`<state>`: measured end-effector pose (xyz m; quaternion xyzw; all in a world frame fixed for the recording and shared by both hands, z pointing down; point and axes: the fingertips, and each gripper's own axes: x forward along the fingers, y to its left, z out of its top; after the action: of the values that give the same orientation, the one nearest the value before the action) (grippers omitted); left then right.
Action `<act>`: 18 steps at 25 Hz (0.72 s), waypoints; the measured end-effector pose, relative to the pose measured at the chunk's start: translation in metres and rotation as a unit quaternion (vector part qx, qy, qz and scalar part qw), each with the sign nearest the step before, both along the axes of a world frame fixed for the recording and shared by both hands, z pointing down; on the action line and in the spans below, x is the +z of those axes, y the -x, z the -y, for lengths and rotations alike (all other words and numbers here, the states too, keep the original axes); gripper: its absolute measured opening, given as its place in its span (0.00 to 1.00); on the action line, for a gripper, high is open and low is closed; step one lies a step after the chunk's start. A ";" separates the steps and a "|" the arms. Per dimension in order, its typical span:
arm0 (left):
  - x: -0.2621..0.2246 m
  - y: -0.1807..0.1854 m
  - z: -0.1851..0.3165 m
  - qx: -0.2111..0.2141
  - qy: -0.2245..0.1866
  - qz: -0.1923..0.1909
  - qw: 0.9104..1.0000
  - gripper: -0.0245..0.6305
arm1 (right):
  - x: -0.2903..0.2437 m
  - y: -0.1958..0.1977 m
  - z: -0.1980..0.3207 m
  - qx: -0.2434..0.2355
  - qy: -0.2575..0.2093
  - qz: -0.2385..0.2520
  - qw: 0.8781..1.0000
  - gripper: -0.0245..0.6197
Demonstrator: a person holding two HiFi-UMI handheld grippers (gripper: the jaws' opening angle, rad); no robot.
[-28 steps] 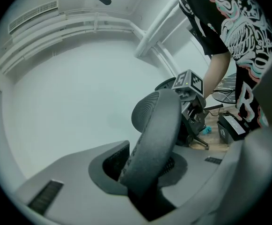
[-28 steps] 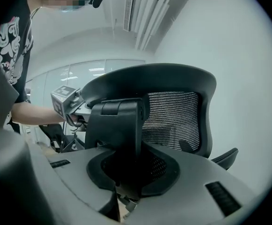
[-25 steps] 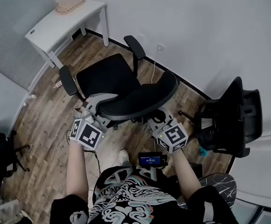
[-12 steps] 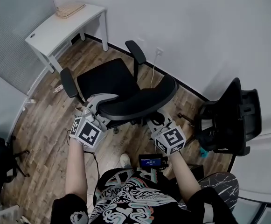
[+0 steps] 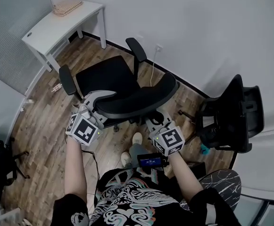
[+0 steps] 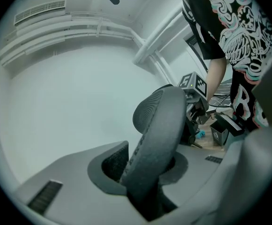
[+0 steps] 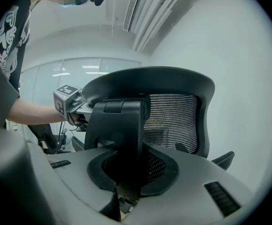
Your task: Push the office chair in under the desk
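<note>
Clamped on the chair (image 5: pixel 109 74)
Backrest edge (image 6: pixel 157 139) gripped tight in left hand-held gripper (image 5: pixel 99 99), rear post (image 7: pixel 119 130) between right hand-held gripper (image 5: pixel 153 121) jaws, just been closing on it; worktop (image 5: pixel 56 25) well ahead.

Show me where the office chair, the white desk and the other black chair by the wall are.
office chair (image 5: pixel 106 76), head view, on its seat cushion.
white desk (image 5: pixel 56 25), head view, on bare tabletop.
other black chair (image 5: pixel 240 109), head view, on its back.
</note>
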<state>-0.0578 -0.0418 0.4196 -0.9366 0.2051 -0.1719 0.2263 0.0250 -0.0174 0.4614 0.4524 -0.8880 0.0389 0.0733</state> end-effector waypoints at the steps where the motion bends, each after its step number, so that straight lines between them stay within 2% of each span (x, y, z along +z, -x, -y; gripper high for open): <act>1: 0.000 0.001 0.001 0.001 0.000 0.000 1.000 0.25 | 0.000 0.001 0.000 0.003 -0.001 -0.001 1.000 0.12; 18: 0.002 0.015 0.018 -0.005 0.004 -0.001 1.000 0.25 | 0.003 0.015 0.017 0.006 -0.014 -0.003 1.000 0.11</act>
<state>-0.0729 -0.0602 0.4220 -0.9367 0.2091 -0.1725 0.2215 0.0103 -0.0344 0.4643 0.4591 -0.8853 0.0256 0.0690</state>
